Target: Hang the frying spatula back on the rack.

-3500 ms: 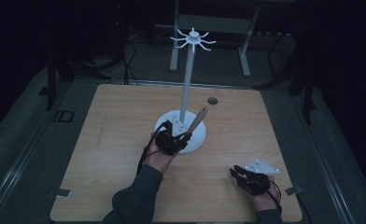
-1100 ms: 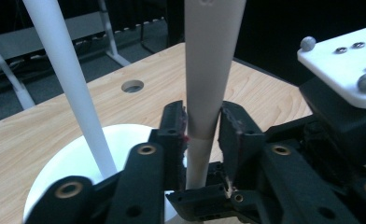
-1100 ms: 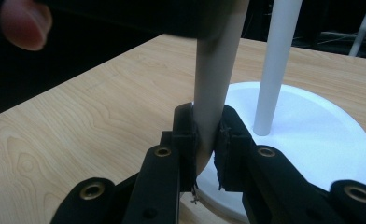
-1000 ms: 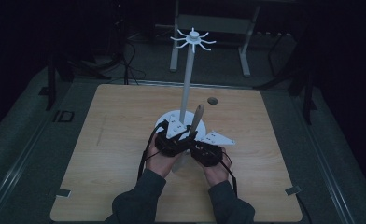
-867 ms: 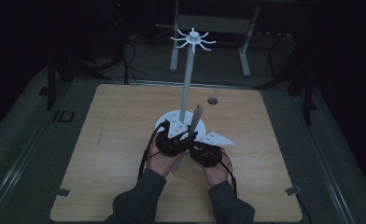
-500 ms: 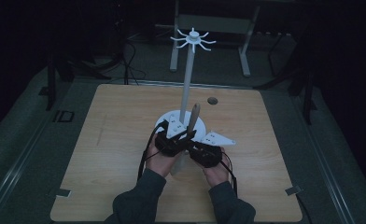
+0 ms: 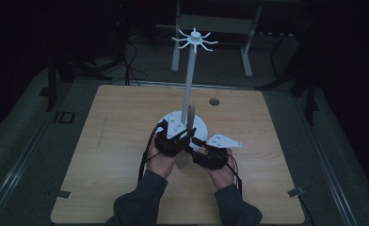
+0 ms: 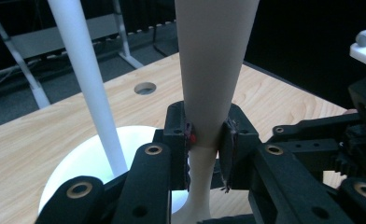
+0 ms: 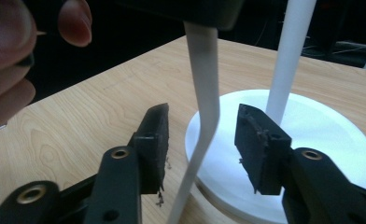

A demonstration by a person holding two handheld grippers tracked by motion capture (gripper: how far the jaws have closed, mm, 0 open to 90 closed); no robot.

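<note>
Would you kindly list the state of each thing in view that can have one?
Left gripper: shut on the spatula, pads pressed to its neck.
Right gripper: open, jaws have just been opening, spatula handle between them, untouched.
Spatula: held roughly upright, blade upward.
Rack stand: upright on its round white base, hooks bare.

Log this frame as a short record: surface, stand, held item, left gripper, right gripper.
surface: wooden table with a round hole
stand: white stand, round base, tall pole, hooked arms at the top
held item: pale beige utensil, standing roughly upright next to the stand's pole; its thin lower part bends
left gripper: left gripper shut on the utensil, pads pressing both sides
right gripper: right gripper has just been opening; its jaws stand apart on either side of the utensil's thin lower part without touching it
</note>
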